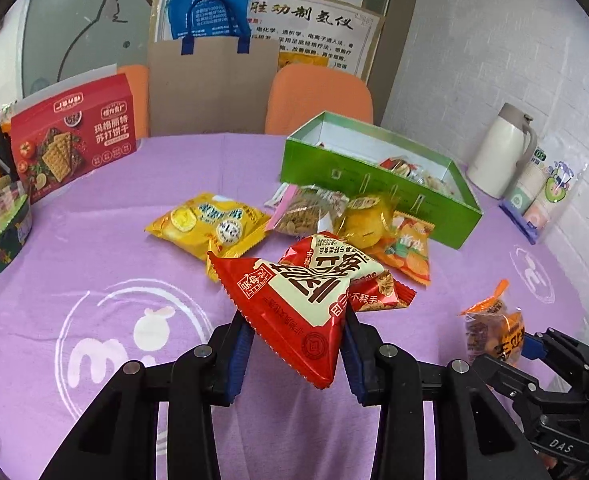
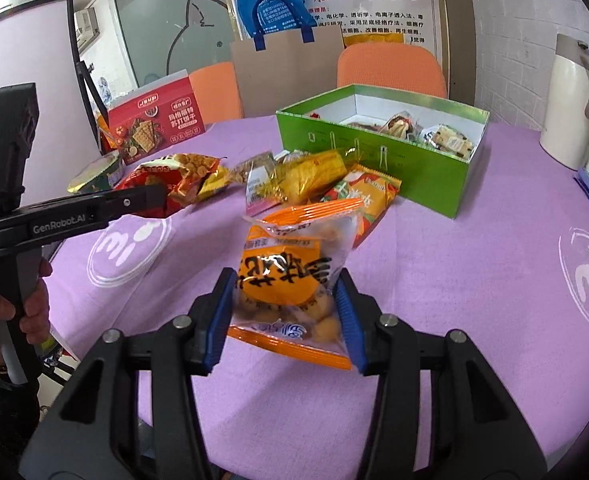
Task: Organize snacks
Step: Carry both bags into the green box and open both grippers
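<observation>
My left gripper (image 1: 296, 344) is shut on a red and cream snack bag (image 1: 306, 296), held above the purple tablecloth (image 1: 94, 248). In the right wrist view my right gripper (image 2: 284, 312) is shut on a clear orange-trimmed snack bag (image 2: 290, 276), also lifted off the cloth. That orange bag (image 1: 490, 328) shows at the right of the left wrist view. A pile of several snack packets (image 1: 334, 220) lies in front of an open green box (image 1: 374, 184) with some snacks inside. The same green box (image 2: 374, 152) stands beyond the pile (image 2: 306, 180).
A red cracker box (image 1: 74, 140) stands at the far left, a round tin (image 1: 2, 232) near it. A white thermos jug (image 1: 502, 152) and a sleeve of paper cups (image 1: 542, 196) sit at the right by the wall. Orange chairs (image 1: 318, 100) stand behind the table. A hand (image 2: 26, 304) holds the left gripper's handle.
</observation>
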Demonstrator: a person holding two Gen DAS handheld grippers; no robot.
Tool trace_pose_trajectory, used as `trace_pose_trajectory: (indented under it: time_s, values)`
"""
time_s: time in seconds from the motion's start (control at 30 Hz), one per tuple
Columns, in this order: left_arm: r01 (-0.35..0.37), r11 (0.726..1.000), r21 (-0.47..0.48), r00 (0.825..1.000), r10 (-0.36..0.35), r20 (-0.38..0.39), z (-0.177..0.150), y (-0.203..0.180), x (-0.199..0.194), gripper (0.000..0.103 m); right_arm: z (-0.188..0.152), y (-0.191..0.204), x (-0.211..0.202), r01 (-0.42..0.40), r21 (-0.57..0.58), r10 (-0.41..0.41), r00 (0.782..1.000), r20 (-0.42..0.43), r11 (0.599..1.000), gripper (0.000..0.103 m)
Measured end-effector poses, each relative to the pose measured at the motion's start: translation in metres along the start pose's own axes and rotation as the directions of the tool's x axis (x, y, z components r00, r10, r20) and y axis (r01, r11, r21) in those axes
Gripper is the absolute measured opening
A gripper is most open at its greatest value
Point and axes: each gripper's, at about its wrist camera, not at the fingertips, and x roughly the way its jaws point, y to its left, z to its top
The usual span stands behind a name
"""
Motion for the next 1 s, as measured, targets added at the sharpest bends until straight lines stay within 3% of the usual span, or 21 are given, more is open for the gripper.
trace_pose_trajectory:
  time_s: [0.27, 0.37, 0.5, 0.77, 0.97, 1.0]
  values:
    - [0.068, 0.996, 0.064, 0.994, -0.073, 0.084, 0.062, -0.025, -0.01, 0.04, 0.057, -0.033, -0.012, 0.078, 0.02, -0.08, 0.989, 0.125, 0.997, 0.051]
    - [0.047, 0.994, 0.1, 0.993, -0.057, 0.102, 0.088, -0.039, 0.002, 0.04, 0.075, -0.05, -0.007, 0.105, 0.05, -0.111, 0.983, 0.146, 0.993, 0.051]
    - [0.108, 0.99, 0.085, 0.991, -0.114, 0.07, 0.118, -0.048, 0.029, 0.04, 0.096, -0.076, 0.008, 0.127, 0.075, -0.137, 0.98, 0.143, 0.989, 0.051]
    - [0.092, 0.994, 0.058, 0.995, -0.093, 0.024, 0.166, -0.061, 0.1, 0.041, 0.121, -0.12, 0.051, 0.132, 0.13, -0.147, 0.983, 0.114, 0.983, 0.051]
    - [0.078, 0.995, 0.066, 0.997, -0.077, -0.017, 0.179, -0.071, 0.144, 0.041, 0.129, -0.132, 0.081, 0.166, 0.118, -0.177, 0.98, 0.088, 0.979, 0.053]
    - [0.073, 0.994, 0.079, 0.997, -0.071, -0.025, 0.18, -0.073, 0.152, 0.041, 0.129, -0.133, 0.086, 0.186, 0.108, -0.195, 0.977, 0.081, 0.977, 0.057]
